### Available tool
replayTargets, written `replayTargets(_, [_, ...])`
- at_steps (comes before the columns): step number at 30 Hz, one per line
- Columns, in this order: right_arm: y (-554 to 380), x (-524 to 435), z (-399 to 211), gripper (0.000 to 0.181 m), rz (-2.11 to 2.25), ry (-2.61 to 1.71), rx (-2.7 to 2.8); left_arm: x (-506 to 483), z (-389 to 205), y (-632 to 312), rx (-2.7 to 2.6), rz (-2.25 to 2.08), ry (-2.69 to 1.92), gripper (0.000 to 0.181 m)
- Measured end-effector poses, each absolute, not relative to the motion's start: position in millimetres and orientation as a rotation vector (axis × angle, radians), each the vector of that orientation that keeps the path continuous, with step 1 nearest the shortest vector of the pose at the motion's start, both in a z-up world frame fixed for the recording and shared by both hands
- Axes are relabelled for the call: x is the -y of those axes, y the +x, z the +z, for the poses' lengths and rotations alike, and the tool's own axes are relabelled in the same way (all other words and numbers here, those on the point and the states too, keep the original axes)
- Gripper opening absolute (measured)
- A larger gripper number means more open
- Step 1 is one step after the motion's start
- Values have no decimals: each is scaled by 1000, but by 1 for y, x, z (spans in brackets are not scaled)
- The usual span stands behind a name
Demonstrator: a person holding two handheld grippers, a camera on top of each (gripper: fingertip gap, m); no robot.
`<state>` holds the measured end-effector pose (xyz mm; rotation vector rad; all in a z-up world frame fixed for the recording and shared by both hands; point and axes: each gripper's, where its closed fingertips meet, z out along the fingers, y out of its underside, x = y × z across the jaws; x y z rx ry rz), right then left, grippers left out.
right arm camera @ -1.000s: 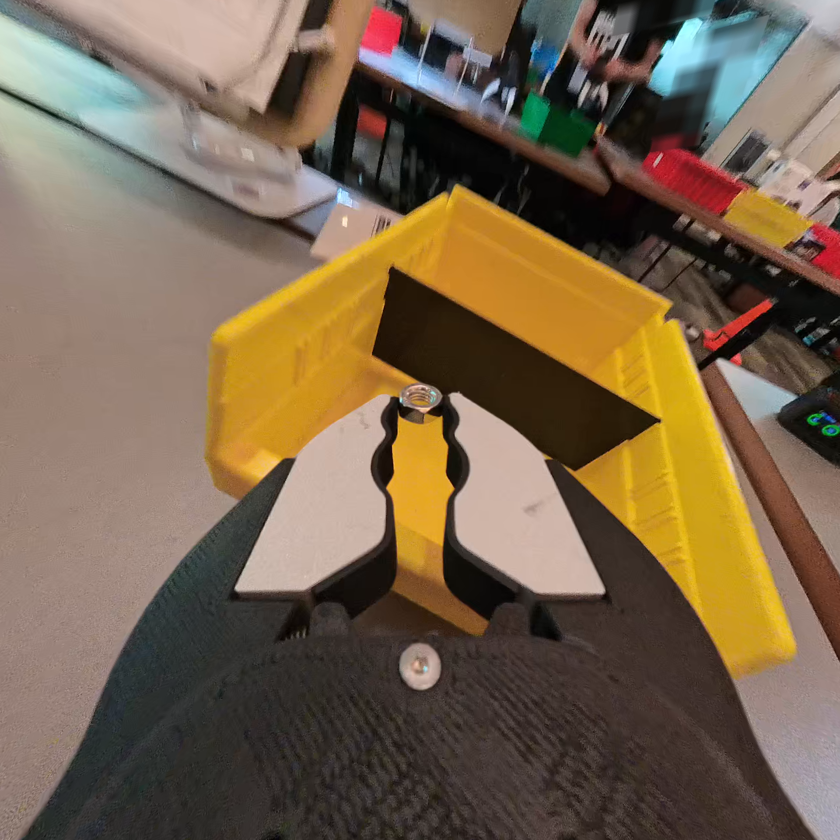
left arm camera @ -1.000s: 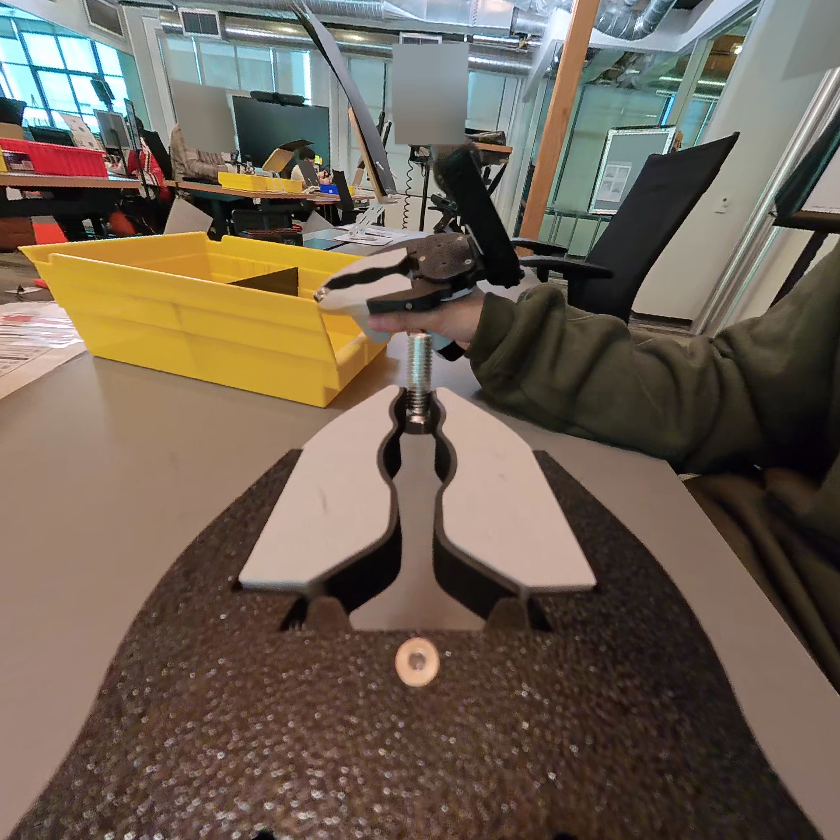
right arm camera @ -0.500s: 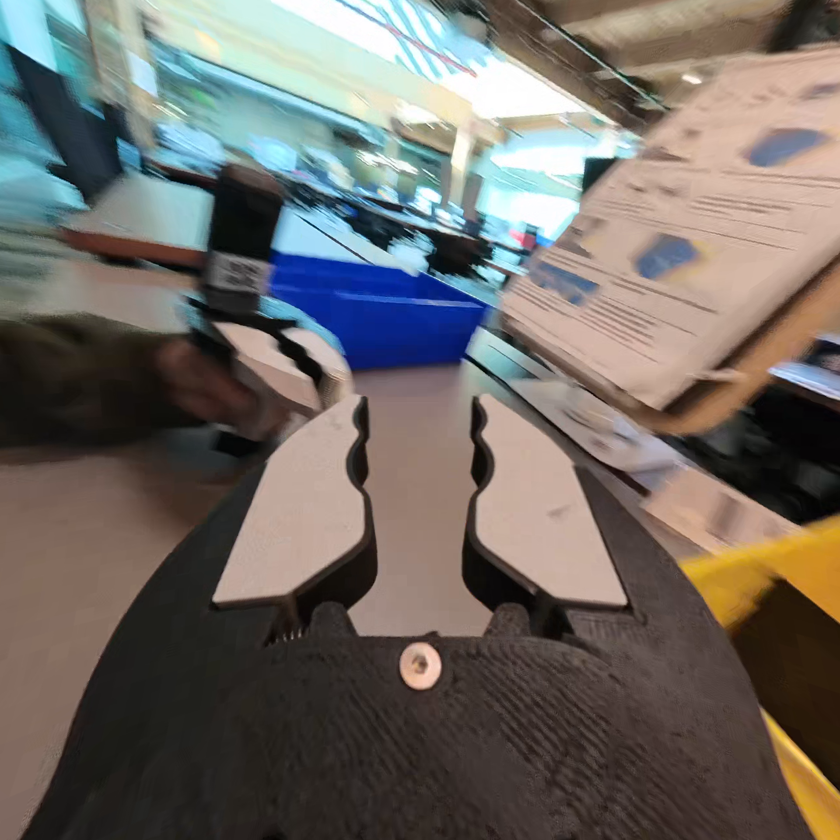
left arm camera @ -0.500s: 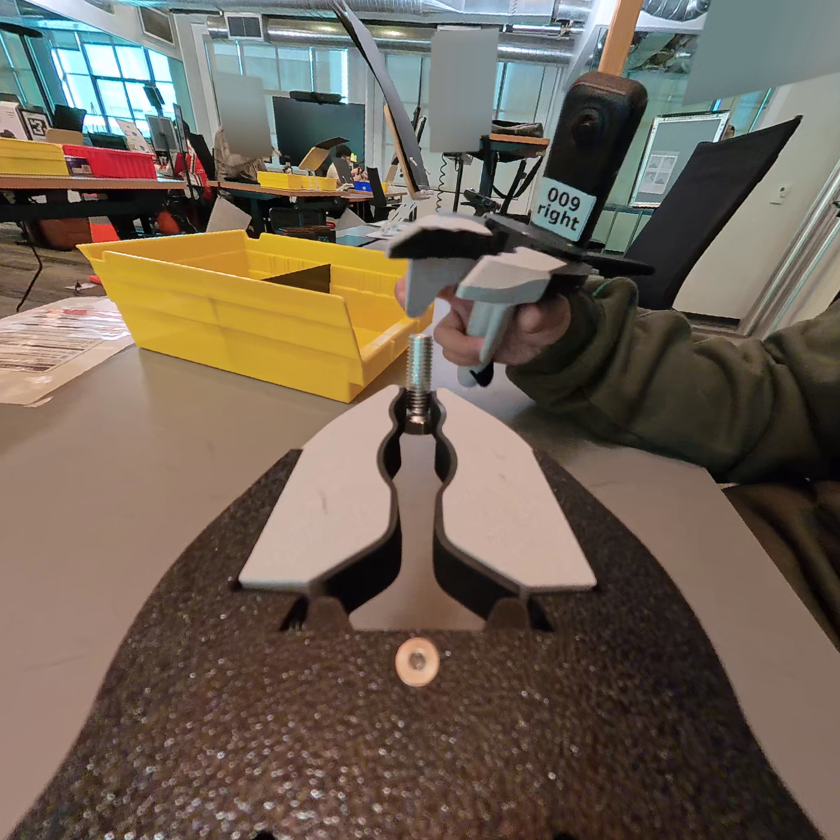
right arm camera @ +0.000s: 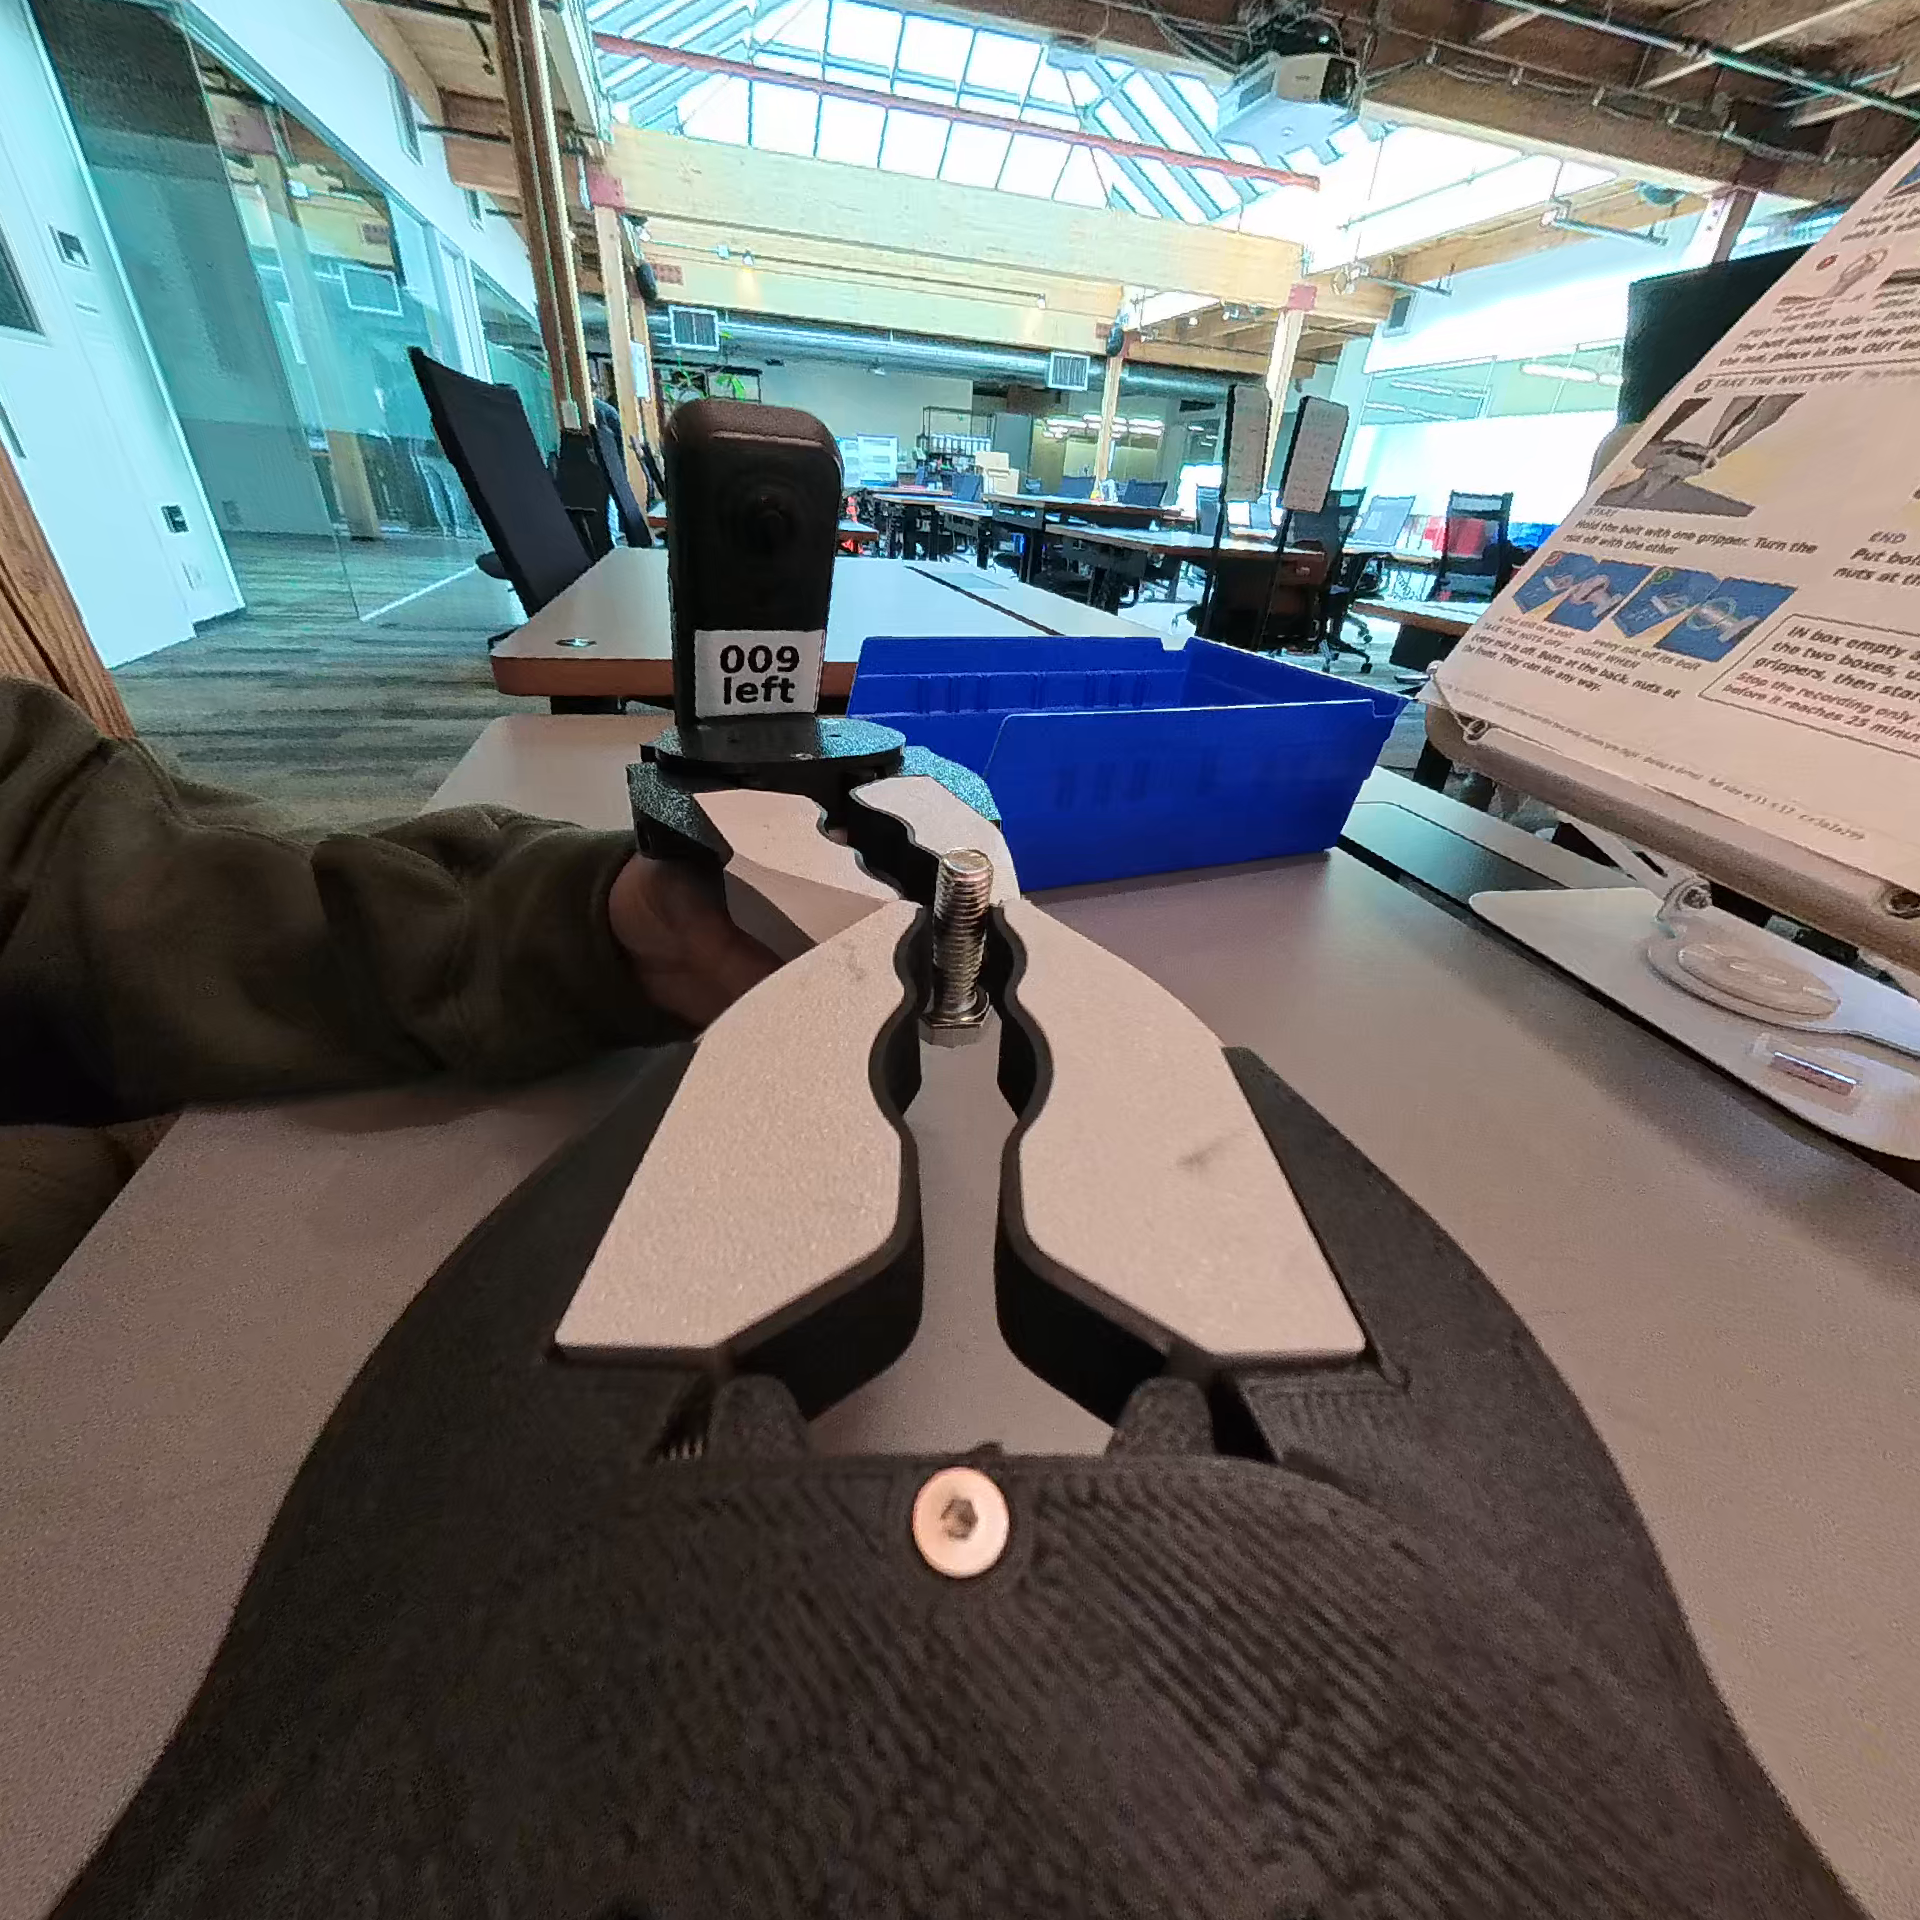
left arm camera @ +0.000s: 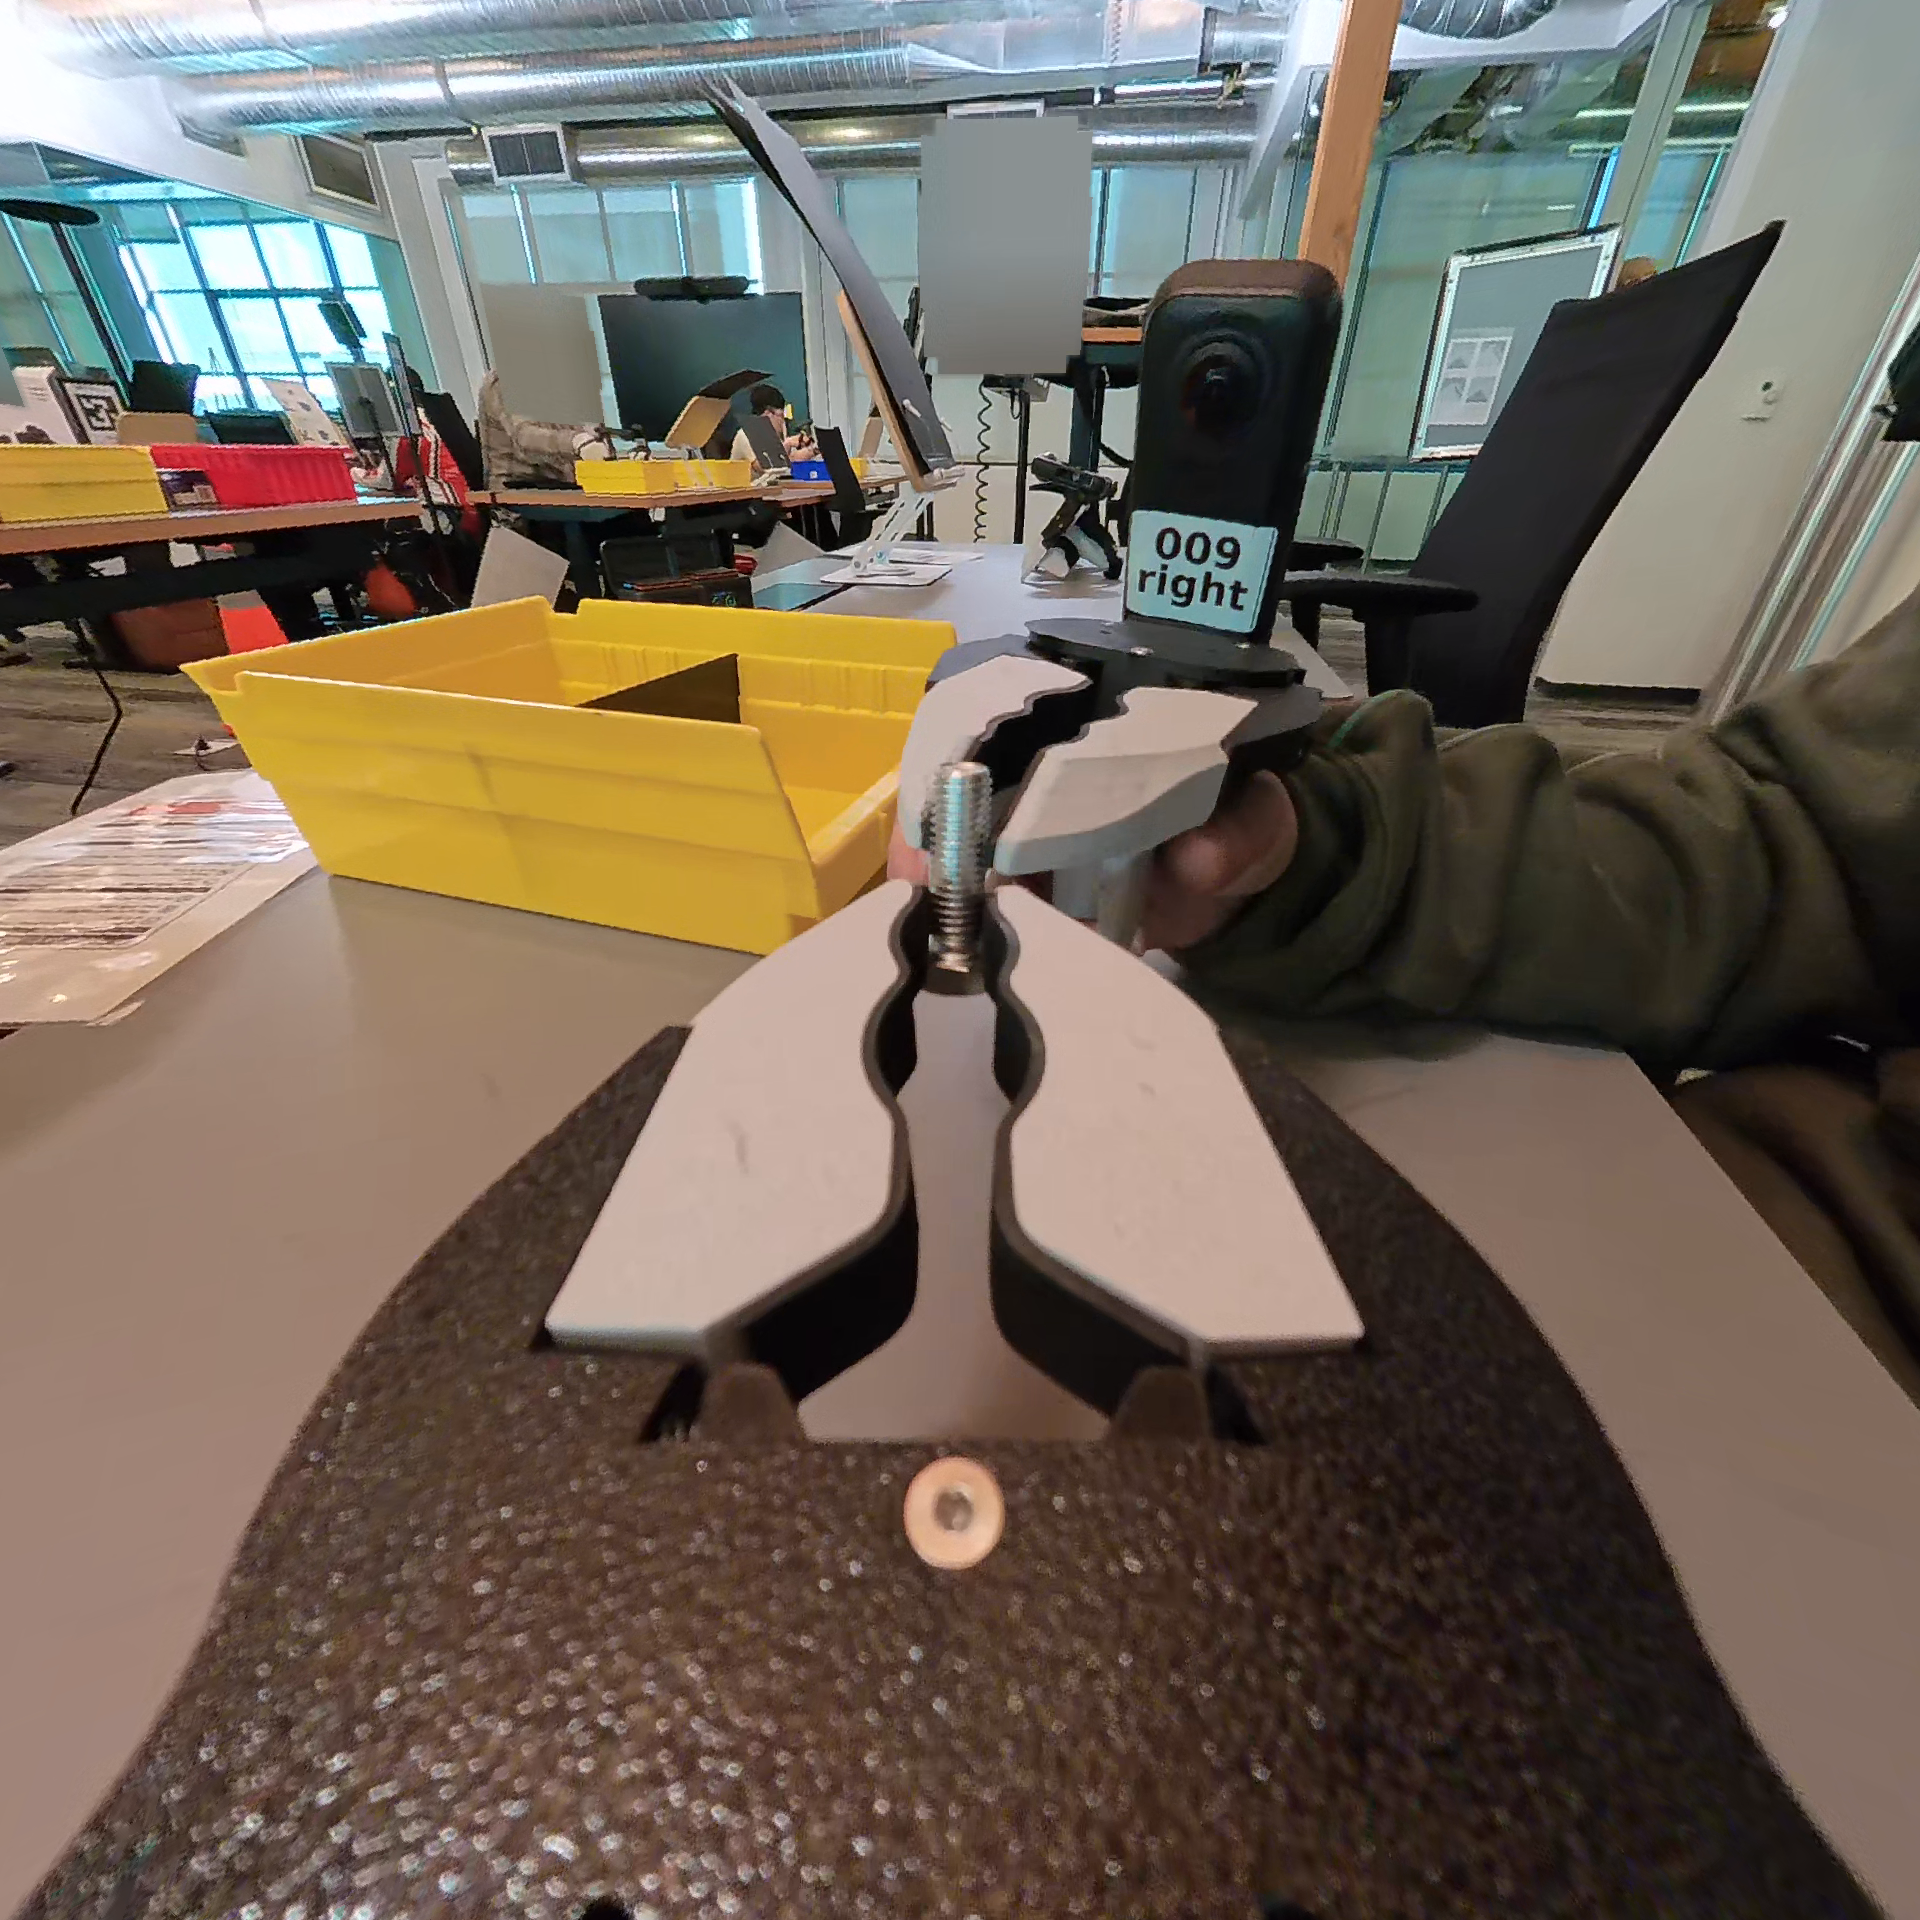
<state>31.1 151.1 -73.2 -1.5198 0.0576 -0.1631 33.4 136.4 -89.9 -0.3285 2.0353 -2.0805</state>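
Steel bolt (left arm camera: 957,873) upright, head pinched by left gripper (left arm camera: 954,940) fingers, right gripper (right arm camera: 961,961) fingers narrowly flanking shank

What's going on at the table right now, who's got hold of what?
A person is working two handheld grippers over a grey table. The left gripper holds a bolt upright by its lower end. The right gripper faces it from the other side, fingers on either side of the same bolt; whether they are clamped on it is unclear. A yellow bin and a blue bin sit nearby.
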Motion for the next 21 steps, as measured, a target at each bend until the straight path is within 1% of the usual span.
replayTargets(14, [33,-153,-74,10,-259,-1484,-15,-137,-91,35,-2037,-2046,-321,9])
replayTargets(21, [31,-153,-74,9,-236,-1498,-10,-136,-91,34,-2046,-2074,-336,9])
